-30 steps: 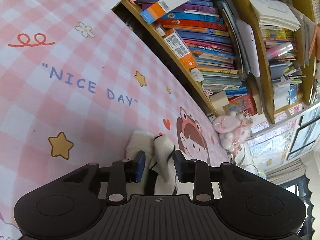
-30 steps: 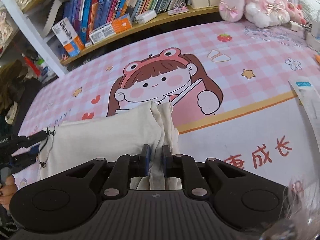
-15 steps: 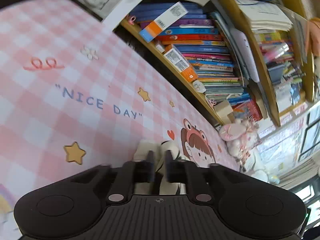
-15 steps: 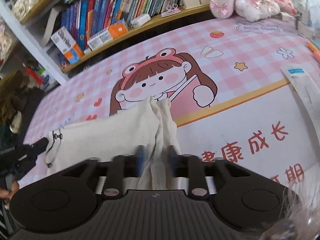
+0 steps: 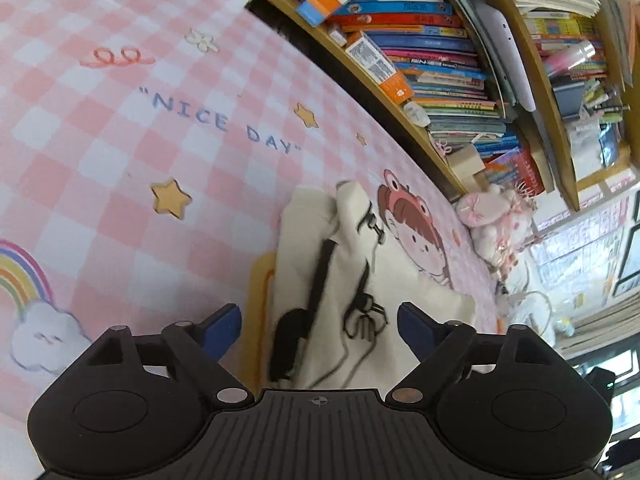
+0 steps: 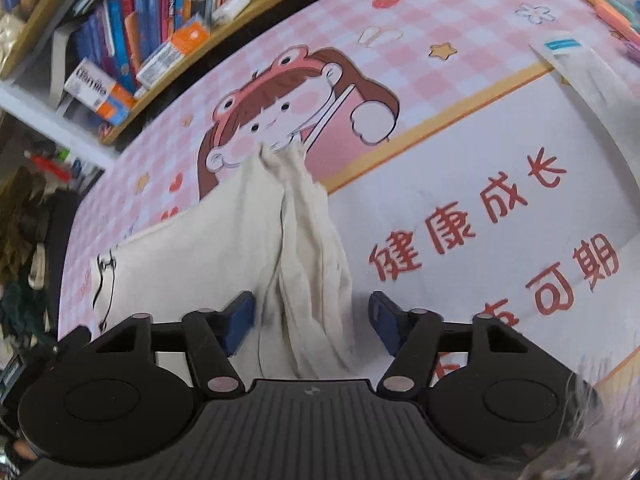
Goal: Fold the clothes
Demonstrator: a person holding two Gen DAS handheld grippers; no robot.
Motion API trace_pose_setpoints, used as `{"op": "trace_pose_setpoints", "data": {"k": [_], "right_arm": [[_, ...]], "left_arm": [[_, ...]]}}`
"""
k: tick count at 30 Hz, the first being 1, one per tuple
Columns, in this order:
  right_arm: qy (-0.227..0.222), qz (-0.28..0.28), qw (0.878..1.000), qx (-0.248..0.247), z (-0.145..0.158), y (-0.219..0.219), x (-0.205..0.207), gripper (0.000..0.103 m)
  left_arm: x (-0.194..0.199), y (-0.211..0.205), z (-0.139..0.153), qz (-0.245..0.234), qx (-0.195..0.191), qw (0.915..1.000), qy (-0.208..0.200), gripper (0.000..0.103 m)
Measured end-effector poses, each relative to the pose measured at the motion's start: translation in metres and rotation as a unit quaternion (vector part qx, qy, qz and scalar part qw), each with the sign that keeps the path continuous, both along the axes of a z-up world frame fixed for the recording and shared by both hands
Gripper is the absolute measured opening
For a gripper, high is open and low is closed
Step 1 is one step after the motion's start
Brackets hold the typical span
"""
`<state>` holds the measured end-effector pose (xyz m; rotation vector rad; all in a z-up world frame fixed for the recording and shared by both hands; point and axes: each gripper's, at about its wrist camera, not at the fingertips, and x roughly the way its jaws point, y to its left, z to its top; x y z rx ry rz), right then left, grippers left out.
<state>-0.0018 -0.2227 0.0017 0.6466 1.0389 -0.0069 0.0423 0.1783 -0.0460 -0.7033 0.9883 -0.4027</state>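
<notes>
A cream garment (image 5: 340, 276) with black trim and a black drawstring lies on the pink checked mat (image 5: 120, 152). My left gripper (image 5: 320, 326) is open just above the garment's near end, blue pads wide apart, cloth and black cord lying between them. In the right wrist view the same cream garment (image 6: 224, 248) spreads leftward, with a bunched, creased end (image 6: 312, 248) running toward me. My right gripper (image 6: 312, 316) is open, its pads on either side of that bunched end without pinching it.
A wooden bookshelf (image 5: 420, 40) packed with books borders the mat's far side, with a pink plush toy (image 5: 496, 220) beside it. The left gripper's body (image 6: 24, 360) shows at the left edge of the right wrist view. A white paper packet (image 6: 580, 64) lies far right.
Both grippers have gone from shut on the cloth to open. The garment has dropped flat onto the mat and both grippers have drawn back slightly.
</notes>
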Motion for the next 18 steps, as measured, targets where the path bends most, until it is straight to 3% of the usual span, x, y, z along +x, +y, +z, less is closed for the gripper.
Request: {"op": "trace_pose_setpoints", "data": {"k": [2, 3, 4, 6, 9, 11, 14, 16, 17, 18], "right_arm": [[-0.001, 0.002, 1.0, 0.002, -0.001, 0.003, 0.002, 0.036], [-0.008, 0.012, 1.0, -0.01, 0.001, 0.007, 0.001, 0.031], [-0.016, 0.024, 0.999, -0.025, 0.005, 0.012, 0.001, 0.024], [-0.04, 0.055, 0.995, -0.067, 0.015, 0.024, -0.001, 0.018], [-0.116, 0.134, 0.97, -0.167, 0.037, 0.056, -0.015, 0.016], [-0.147, 0.174, 0.952, -0.203, 0.044, 0.07, -0.023, 0.016], [-0.106, 0.141, 0.97, -0.169, 0.032, 0.055, -0.017, 0.018], [-0.064, 0.089, 0.988, -0.11, 0.021, 0.032, -0.012, 0.033], [-0.047, 0.064, 0.993, -0.083, 0.017, 0.021, -0.01, 0.037], [-0.035, 0.045, 0.996, -0.062, 0.013, 0.013, -0.01, 0.047]], "left_arm": [[-0.002, -0.007, 0.002, -0.005, 0.014, 0.9999, 0.0, 0.058], [-0.003, -0.011, 0.004, -0.008, 0.022, 0.9997, 0.0, 0.04], [-0.004, -0.015, 0.005, -0.01, 0.029, 0.9995, 0.0, 0.031], [-0.006, -0.023, 0.007, -0.015, 0.043, 0.9989, 0.0, 0.024], [-0.008, -0.026, 0.011, -0.027, 0.059, 0.9979, -0.003, 0.023], [-0.008, -0.027, 0.014, -0.035, 0.069, 0.997, -0.006, 0.024], [-0.009, -0.029, 0.018, -0.048, 0.084, 0.9953, -0.011, 0.033], [-0.008, -0.029, 0.018, -0.051, 0.082, 0.9953, -0.008, 0.043], [-0.007, -0.026, 0.014, -0.046, 0.066, 0.9968, -0.001, 0.049], [-0.005, -0.023, 0.011, -0.04, 0.05, 0.9979, 0.007, 0.052]]}}
